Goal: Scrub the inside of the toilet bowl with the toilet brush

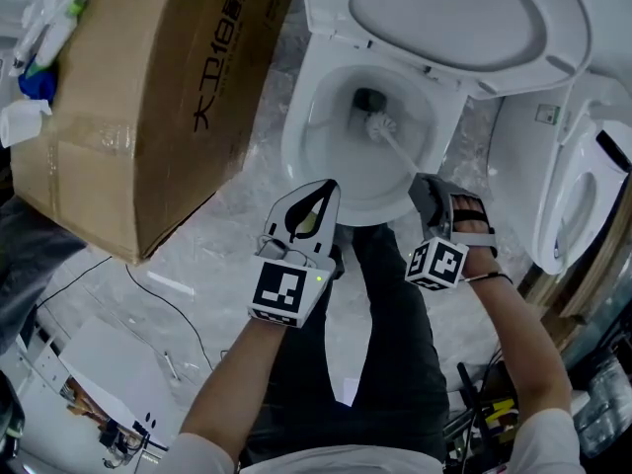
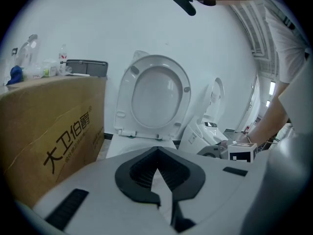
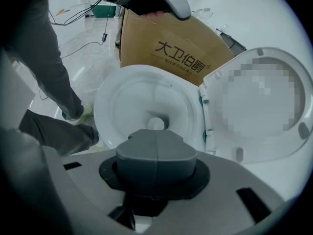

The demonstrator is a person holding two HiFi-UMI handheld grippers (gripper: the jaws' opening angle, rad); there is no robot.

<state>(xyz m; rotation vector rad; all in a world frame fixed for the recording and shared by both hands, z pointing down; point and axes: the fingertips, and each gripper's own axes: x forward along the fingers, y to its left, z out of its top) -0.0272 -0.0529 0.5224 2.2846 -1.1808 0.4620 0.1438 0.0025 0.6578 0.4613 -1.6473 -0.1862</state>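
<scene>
The white toilet bowl (image 1: 314,117) stands at the top middle with its lid (image 1: 454,18) raised. The toilet brush (image 1: 380,123) has its white head down in the bowl beside the dark drain, and its handle slants back to my right gripper (image 1: 423,184), which is shut on it. In the right gripper view the brush head (image 3: 156,124) shows just past the closed grey jaws of my right gripper (image 3: 156,148); the handle is hidden. My left gripper (image 1: 324,188) hovers over the bowl's near rim, tips together, holding nothing. The left gripper view shows my left gripper (image 2: 157,153) facing the lid (image 2: 156,97).
A large cardboard box (image 1: 148,97) stands close to the bowl's left side, with bottles (image 1: 39,28) on it. A second white toilet (image 1: 573,196) stands to the right. Cables (image 1: 148,294) lie on the plastic-covered floor. The person's dark-trousered legs (image 1: 395,344) are in front of the bowl.
</scene>
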